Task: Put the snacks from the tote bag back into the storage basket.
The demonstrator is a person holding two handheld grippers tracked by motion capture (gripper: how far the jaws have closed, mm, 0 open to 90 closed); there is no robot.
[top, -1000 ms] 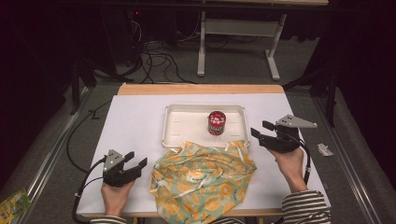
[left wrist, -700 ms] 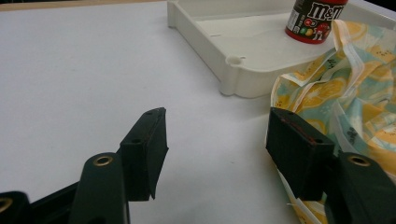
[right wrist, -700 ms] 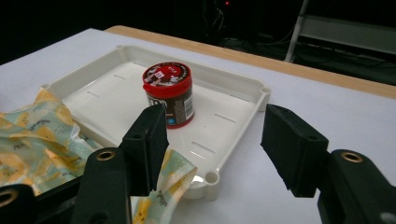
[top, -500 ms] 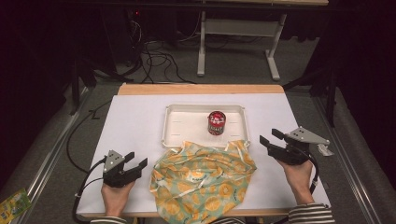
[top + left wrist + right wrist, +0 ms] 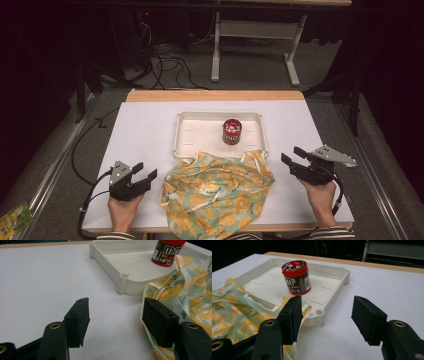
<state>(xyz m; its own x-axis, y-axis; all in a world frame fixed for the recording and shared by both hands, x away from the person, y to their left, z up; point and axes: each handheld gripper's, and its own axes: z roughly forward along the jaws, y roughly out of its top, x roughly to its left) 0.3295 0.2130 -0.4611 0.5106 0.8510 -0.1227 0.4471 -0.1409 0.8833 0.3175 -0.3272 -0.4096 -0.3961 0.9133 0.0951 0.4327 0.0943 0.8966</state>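
A crumpled bag with an orange-slice print [image 5: 217, 192] lies at the table's near edge, its top draped over the front rim of a white tray [image 5: 192, 131]. In the tray stands a red-lidded candy jar [image 5: 231, 131], upright. My left gripper [image 5: 143, 172] rests open on the table left of the bag, jaws empty; in the left gripper view the bag [image 5: 186, 297] lies just past the right jaw, with the tray [image 5: 130, 265] and jar [image 5: 168, 251] beyond. My right gripper [image 5: 292, 156] is held open right of the bag, empty, facing the tray [image 5: 332, 272], jar [image 5: 296, 277] and bag [image 5: 234, 307].
The table is covered in white with a wooden strip [image 5: 215, 95] along its far edge. Cables [image 5: 165, 55] and a table frame [image 5: 255, 40] lie on the floor beyond. A yellow-green packet [image 5: 12, 220] sits on the floor at the near left.
My right gripper has moved right and down toward the table's near right side. The left gripper, bag, tray and jar have not moved.
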